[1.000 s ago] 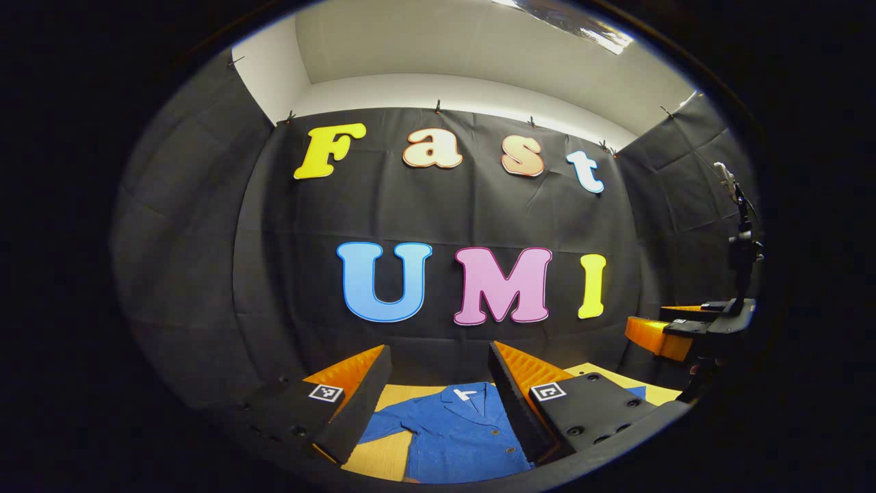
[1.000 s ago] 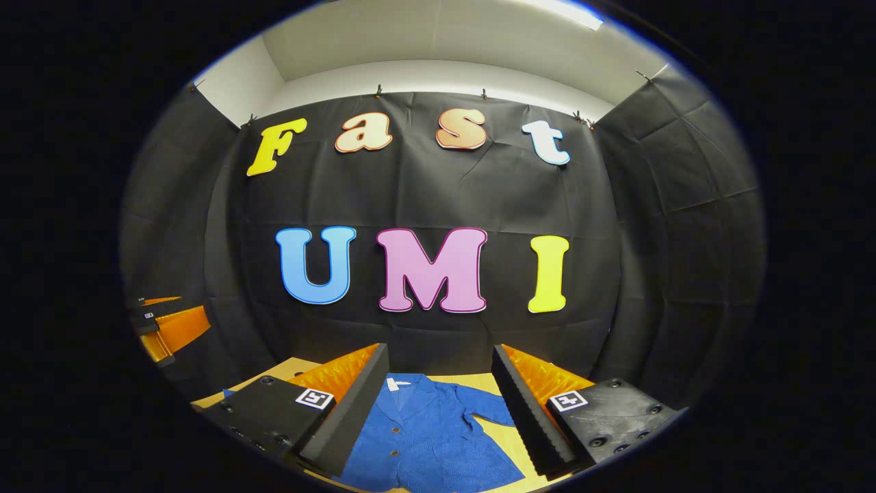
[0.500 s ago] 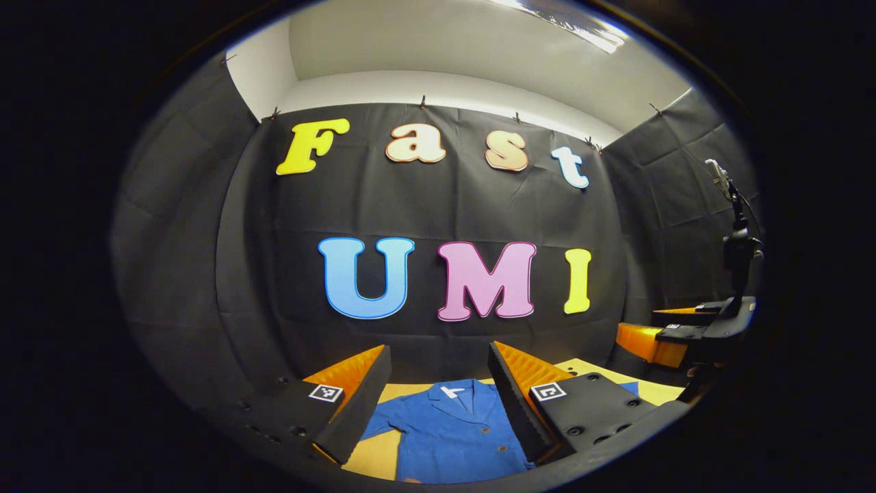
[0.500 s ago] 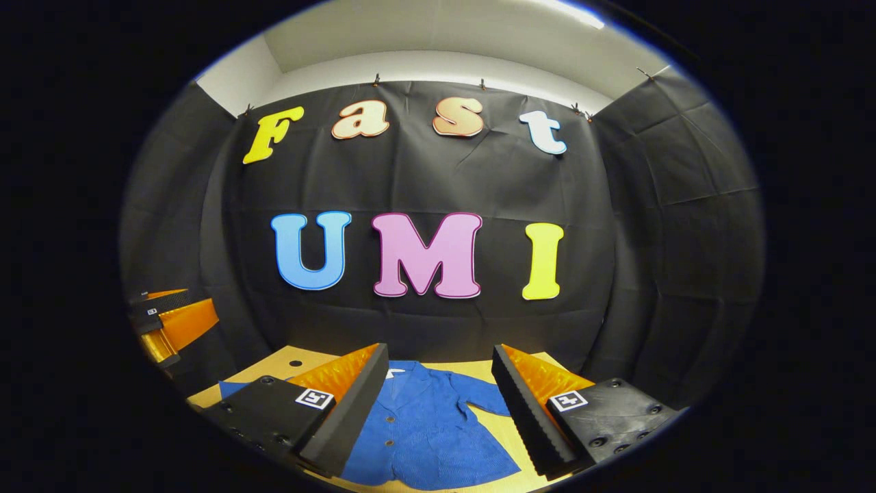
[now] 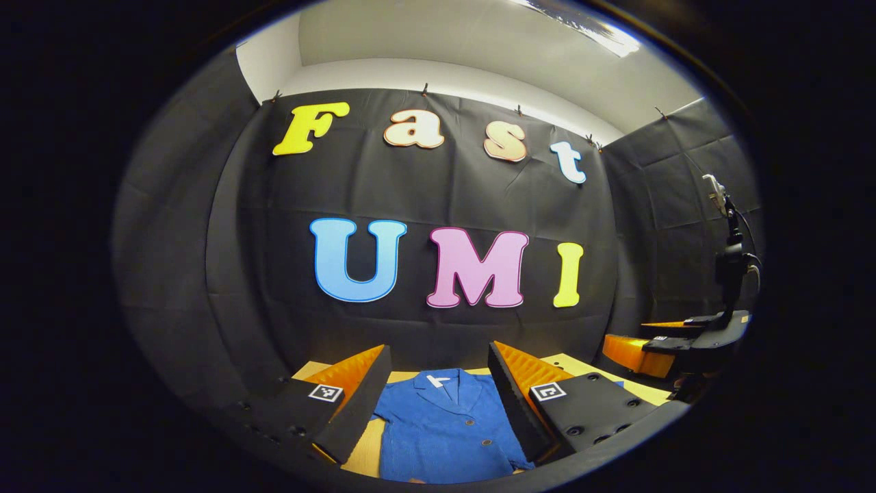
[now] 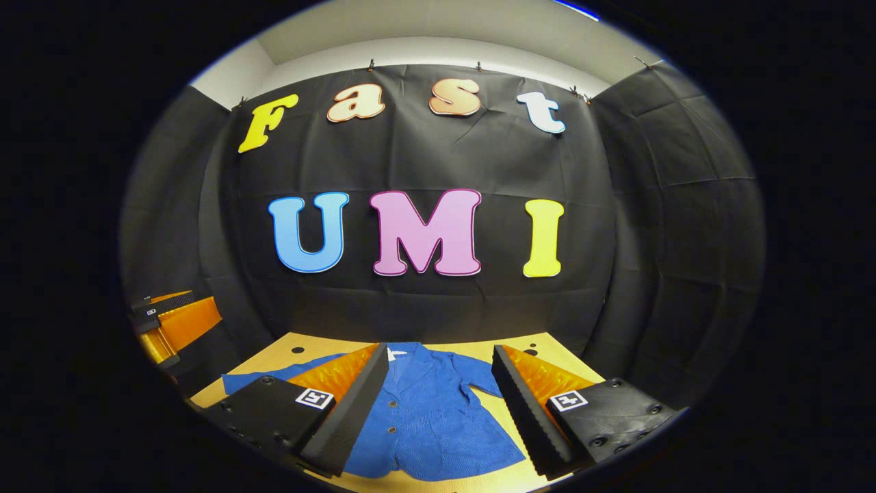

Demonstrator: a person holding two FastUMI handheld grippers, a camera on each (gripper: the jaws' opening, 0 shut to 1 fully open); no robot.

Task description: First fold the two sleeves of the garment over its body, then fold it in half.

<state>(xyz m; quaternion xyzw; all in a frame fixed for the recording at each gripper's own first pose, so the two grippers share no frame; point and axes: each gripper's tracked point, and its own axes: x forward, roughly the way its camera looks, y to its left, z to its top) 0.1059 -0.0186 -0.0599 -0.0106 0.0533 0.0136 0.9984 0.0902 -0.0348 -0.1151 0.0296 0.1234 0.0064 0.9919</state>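
Note:
A blue buttoned jacket [image 5: 445,428] lies flat on a wooden table [image 6: 479,352], collar toward the back wall. In the right gripper view the jacket [image 6: 428,418] has one sleeve [image 6: 274,375] stretched out left and the other sleeve [image 6: 482,383] lying right. My left gripper [image 5: 438,363] hangs open above the jacket with nothing between its fingers. My right gripper [image 6: 438,359] is likewise open over the jacket. The right gripper [image 5: 657,342] also appears at the right edge of the left gripper view, and the left gripper [image 6: 171,322] at the left edge of the right gripper view.
The table [image 5: 588,366] ends at the black cloth wall behind. Small round holes [image 6: 296,350] mark the tabletop near its back edge. A dark stand with a cable [image 5: 729,253] rises at the far right.
Both grippers have tilted downward, so more of the table and jacket shows. In the right gripper view the left sleeve has come into sight. Both stay open.

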